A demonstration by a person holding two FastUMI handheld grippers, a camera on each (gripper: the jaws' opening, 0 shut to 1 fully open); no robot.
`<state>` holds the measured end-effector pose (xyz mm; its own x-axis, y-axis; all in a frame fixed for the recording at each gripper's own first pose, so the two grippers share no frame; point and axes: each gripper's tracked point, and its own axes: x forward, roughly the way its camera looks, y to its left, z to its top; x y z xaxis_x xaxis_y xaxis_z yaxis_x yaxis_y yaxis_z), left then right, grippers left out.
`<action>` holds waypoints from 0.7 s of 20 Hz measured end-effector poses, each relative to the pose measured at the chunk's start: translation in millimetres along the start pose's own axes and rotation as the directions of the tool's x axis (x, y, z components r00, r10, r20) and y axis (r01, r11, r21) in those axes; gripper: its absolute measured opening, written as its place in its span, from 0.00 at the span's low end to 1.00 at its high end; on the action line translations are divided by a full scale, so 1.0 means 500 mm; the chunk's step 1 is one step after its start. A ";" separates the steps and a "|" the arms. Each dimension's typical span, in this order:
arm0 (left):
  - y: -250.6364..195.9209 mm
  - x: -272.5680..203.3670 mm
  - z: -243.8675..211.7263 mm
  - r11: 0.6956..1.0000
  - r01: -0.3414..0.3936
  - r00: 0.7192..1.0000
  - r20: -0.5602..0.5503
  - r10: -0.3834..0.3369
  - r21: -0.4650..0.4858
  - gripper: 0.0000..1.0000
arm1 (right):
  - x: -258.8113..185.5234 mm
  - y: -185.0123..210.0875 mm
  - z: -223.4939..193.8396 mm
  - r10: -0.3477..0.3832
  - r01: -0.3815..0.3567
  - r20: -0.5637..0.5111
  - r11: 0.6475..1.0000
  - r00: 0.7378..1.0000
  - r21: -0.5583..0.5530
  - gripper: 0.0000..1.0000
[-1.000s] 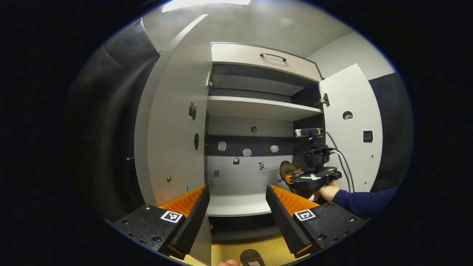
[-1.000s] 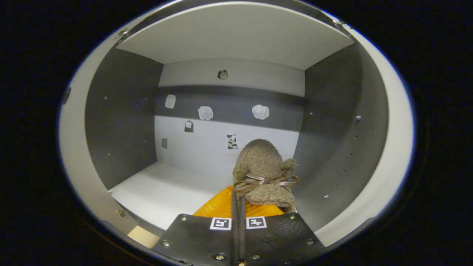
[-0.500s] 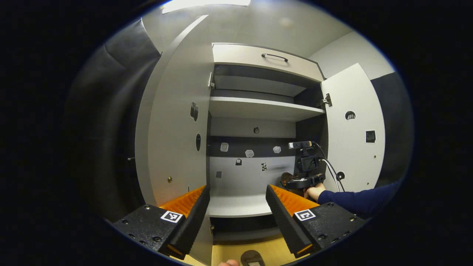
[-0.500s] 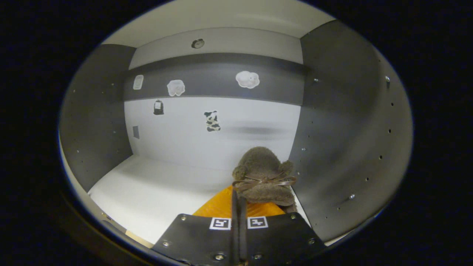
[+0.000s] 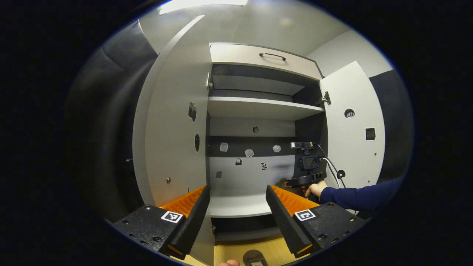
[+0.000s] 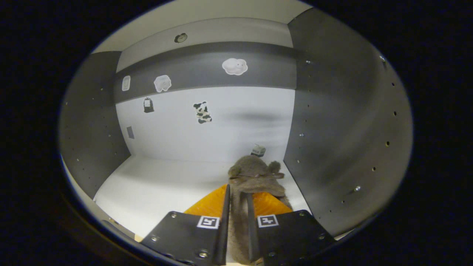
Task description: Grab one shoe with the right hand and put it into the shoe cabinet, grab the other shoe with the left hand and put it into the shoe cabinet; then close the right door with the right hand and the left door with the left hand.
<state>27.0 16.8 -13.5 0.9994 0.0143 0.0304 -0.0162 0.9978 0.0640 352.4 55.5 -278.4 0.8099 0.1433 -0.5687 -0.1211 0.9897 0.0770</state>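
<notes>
Shoe cabinet (image 5: 181, 122), a tall grey-white unit with dark inner walls, stands open in front of the left gripper (image 5: 236, 210), with both doors swung outward. The left door (image 5: 173, 147) is to the left of this gripper's fingers and the right door (image 5: 354, 125) is farther to the right. The left gripper's fingers are spread wide apart and hold nothing; between them the white lower shelf (image 5: 236, 205) is visible. Below this gripper, on the light wooden floor (image 5: 229, 253), the dark toe of another shoe (image 5: 253, 257) is seen, but it is too cut off to describe.

Ahead and to the right of the left gripper, a hand (image 5: 314, 189) in a dark blue sleeve (image 5: 358, 197) holds the right gripper (image 5: 305, 180) inside the lower compartment.

In the right gripper view, the right gripper (image 6: 236, 221) has its fingers slightly parted, and the fuzzy brown shoe with a thin bow (image 6: 255, 177) lies between them and just ahead. I cannot tell if the fingers press on it. The shoe sits on the white shelf floor (image 6: 159, 184), near the dark right wall (image 6: 332, 129) of the compartment. Small stickers (image 6: 201, 112) are on the back wall beyond the shoe.
</notes>
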 end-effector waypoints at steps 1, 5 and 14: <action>-0.001 0.001 -0.002 1.000 0.003 1.000 -0.005 -0.003 0.003 0.94 | -0.013 0.006 -0.002 0.007 -0.007 -0.004 1.000 1.000 -0.012 0.28; -0.003 -0.001 -0.007 1.000 0.013 1.000 -0.022 -0.012 0.016 0.94 | -0.092 0.031 0.038 0.019 -0.014 0.074 0.997 0.997 -0.071 0.49; -0.082 -0.024 -0.002 0.991 0.128 0.992 -0.014 -0.128 0.030 0.95 | -0.444 0.068 0.199 0.096 -0.095 0.308 0.995 0.946 -0.018 0.48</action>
<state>15.7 -24.5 -17.5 0.9936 -0.1125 0.0079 0.1112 0.9891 0.0971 225.5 58.0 -68.1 0.9318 0.2330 -0.2782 -0.2082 0.9712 0.1160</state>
